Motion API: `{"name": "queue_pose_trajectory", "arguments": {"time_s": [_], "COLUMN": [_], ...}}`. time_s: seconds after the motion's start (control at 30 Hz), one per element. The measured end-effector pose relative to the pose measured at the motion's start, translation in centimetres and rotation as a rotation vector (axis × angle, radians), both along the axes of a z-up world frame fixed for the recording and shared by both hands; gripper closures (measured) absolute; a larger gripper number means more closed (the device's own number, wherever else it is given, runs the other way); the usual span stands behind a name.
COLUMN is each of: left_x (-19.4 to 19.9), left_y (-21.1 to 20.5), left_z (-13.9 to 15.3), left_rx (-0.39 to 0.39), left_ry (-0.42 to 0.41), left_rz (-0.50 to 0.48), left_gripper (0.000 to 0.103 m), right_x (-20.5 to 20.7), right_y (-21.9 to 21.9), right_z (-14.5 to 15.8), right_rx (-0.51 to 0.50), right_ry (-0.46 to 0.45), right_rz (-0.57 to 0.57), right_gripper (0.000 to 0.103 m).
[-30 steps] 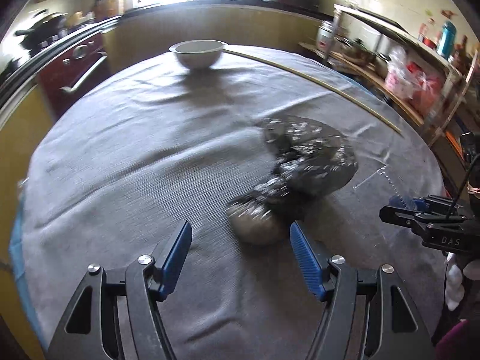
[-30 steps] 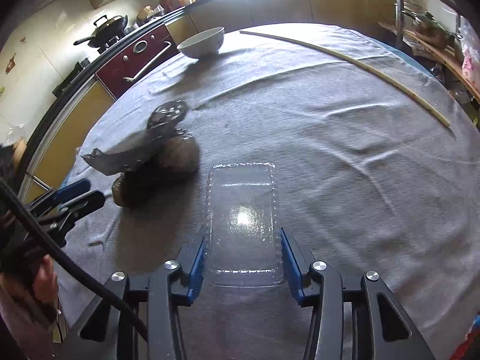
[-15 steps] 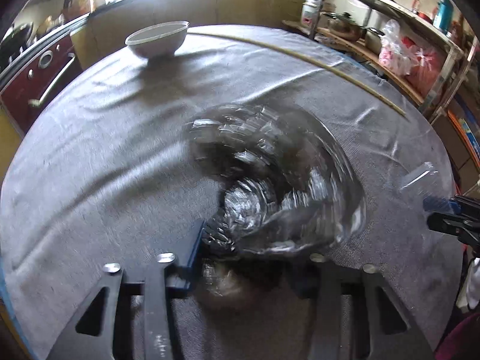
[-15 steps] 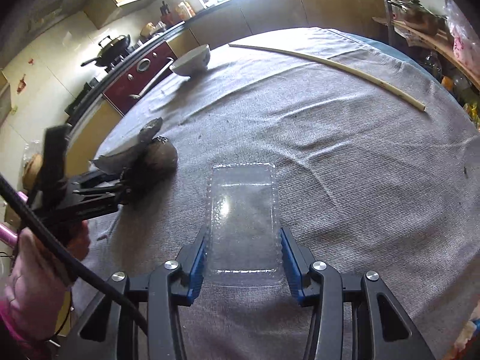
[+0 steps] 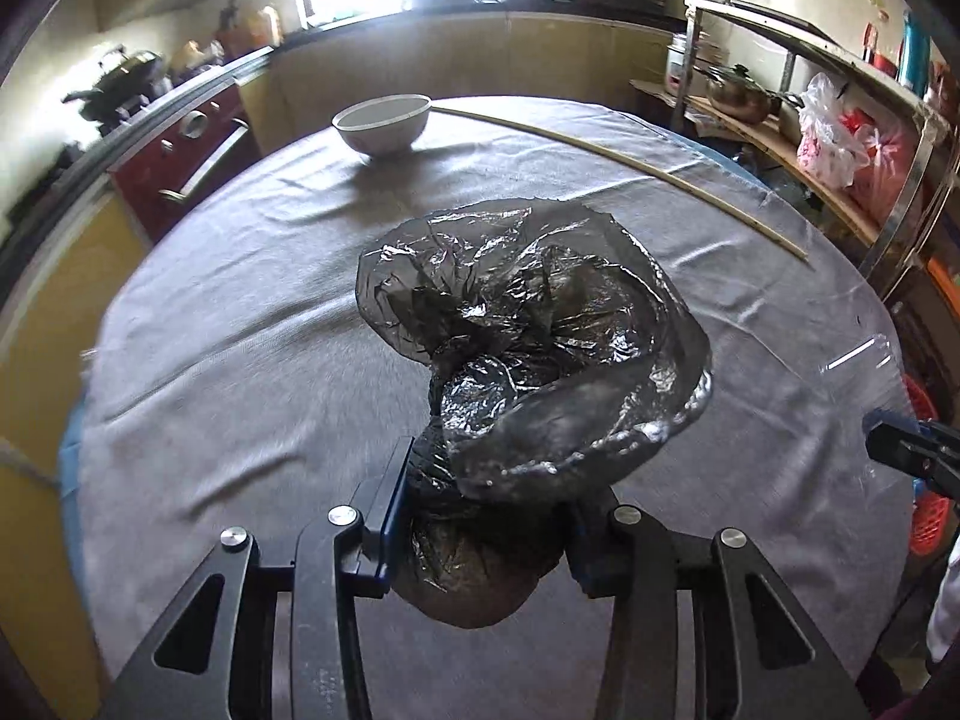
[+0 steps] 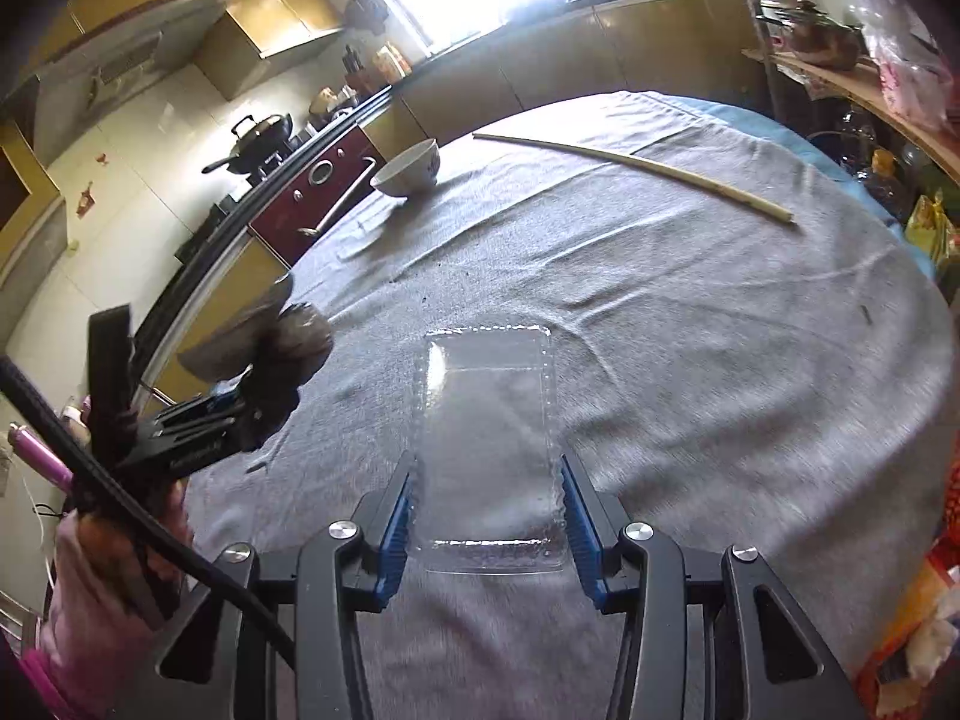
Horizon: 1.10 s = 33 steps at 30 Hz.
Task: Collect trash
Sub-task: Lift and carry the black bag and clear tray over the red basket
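The left gripper has just been closing, and its blue pads now clamp the knotted lower end of a black plastic trash bag. The bag's rounded, filled bottom bulges below and between the jaws, while its loose, crinkled upper part billows ahead of the fingers and hides the right-hand pad. In the right wrist view the same gripper shows at the left edge, held in a person's hand in a pink sleeve, with the dark bag lifted clear of the grey tablecloth.

The right gripper grips a clear plastic tray. Its blue pads press on the tray's two long sides near the end closest to the camera, and the rest of the tray juts straight forward beyond the fingertips. Whether the tray's far end touches the cloth I cannot tell. In the left wrist view only the tip of this gripper enters at the right edge, with a faint glint of the clear tray above it.

At the far side of the table stand a white bowl and, just to its right, a long thin pale stick lying on the cloth.
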<state>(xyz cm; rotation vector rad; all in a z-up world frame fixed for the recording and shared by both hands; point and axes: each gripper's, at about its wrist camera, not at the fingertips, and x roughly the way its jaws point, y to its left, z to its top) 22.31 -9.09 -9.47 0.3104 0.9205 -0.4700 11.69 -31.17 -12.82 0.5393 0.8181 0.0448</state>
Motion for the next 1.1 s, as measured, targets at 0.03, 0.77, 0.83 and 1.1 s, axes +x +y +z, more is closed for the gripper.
{"name": "queue_pose_trajectory", "arguments": {"time_s": [0.03,0.77,0.83,1.1], "left_x": [-0.9,-16.2,-17.1,-19.1], "left_y": [-0.3,-2.7,-2.7,-3.0], "left_z": [0.3,5.6,5.7,6.6], "left_rx": [0.008,0.039,0.044,0.055], "left_ry": [-0.015,-0.253,-0.259,-0.312], "left_rz": [0.006,0.075,0.080,0.077], "left_gripper": [0.058,0.058,0.058,0.058], "right_x": [-0.6,-11.2,-11.7,-13.4], "right_y": [-0.2,-0.2,0.2,0.2], "right_z": [0.1,2.1,2.3,3.2], "right_rx": [0.003,0.024,0.024,0.015], "right_ry": [-0.004,-0.136,-0.146,-0.173], "right_rz": [-0.002,0.036,0.043,0.044], "right_gripper": [0.055,0.055,0.055,0.055]}}
